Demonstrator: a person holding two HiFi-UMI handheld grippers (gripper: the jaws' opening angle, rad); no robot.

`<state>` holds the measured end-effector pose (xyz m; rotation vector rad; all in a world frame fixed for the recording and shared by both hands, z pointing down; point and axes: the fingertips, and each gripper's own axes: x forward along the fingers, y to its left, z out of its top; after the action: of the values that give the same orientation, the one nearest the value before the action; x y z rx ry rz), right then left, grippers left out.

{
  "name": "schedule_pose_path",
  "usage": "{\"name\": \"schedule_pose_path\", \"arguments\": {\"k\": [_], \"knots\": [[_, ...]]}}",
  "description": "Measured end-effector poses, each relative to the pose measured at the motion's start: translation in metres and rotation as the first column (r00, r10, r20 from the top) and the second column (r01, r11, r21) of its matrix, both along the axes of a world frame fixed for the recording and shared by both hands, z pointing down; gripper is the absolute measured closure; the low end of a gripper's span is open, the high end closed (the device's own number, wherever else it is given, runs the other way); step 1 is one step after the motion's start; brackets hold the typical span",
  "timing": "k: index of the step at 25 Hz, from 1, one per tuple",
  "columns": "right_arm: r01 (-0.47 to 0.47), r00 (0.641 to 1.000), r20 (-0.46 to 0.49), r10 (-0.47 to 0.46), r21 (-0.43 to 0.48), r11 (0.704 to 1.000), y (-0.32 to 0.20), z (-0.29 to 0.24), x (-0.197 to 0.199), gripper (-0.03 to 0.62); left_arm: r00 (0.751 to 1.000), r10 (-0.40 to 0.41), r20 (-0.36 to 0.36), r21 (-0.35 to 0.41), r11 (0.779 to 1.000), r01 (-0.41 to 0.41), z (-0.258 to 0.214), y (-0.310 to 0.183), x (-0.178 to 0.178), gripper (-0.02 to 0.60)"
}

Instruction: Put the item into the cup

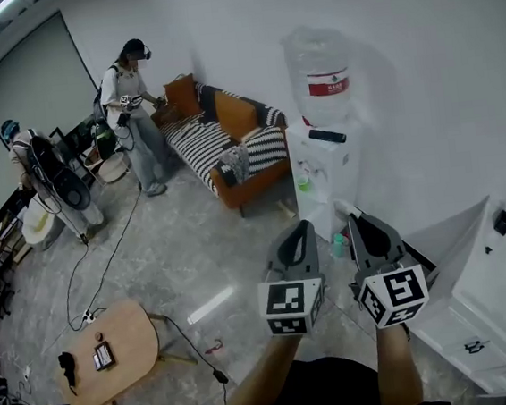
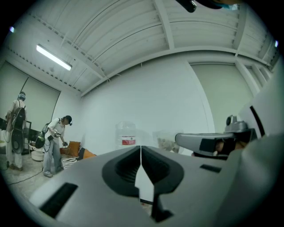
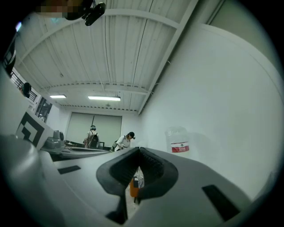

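Left claw point(image 1: 303, 230), right claw point(image 1: 356, 222), both closed, one sofa point(image 1: 226, 130), one water dispenser point(image 1: 325, 167)

Water dispenser point(image 1: 323, 170) stands ahead, white cabinet point(image 1: 504, 298) at right; the floor point(image 1: 172, 267) leftward lies open.

Wooden table point(image 1: 132, 331) on grey floor point(image 1: 174, 259)

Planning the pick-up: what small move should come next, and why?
Probably open the right gripper. It and the left gripper are both held up in mid-air, shut and empty, so neither could take an item as they stand.
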<state>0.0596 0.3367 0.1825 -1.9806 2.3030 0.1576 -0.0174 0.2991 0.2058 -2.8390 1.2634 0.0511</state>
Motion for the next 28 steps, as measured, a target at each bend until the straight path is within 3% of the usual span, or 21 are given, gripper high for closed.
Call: {"name": "schedule_pose_path", "arguments": {"k": [17,28], "knots": [[-0.004,0.999,-0.047,0.006,0.05,0.999,-0.009,-0.017,0.01,0.582,0.997,0.075,-0.037,0.058,0.996,-0.073,-0.018,-0.013,0.028,0.568],[-0.02,0.999,-0.042,0.021,0.037,0.999,-0.074,-0.007,0.03,0.582,0.997,0.052,-0.051,0.032,0.998,-0.05,-0.015,-0.102,0.03,0.568]]}}
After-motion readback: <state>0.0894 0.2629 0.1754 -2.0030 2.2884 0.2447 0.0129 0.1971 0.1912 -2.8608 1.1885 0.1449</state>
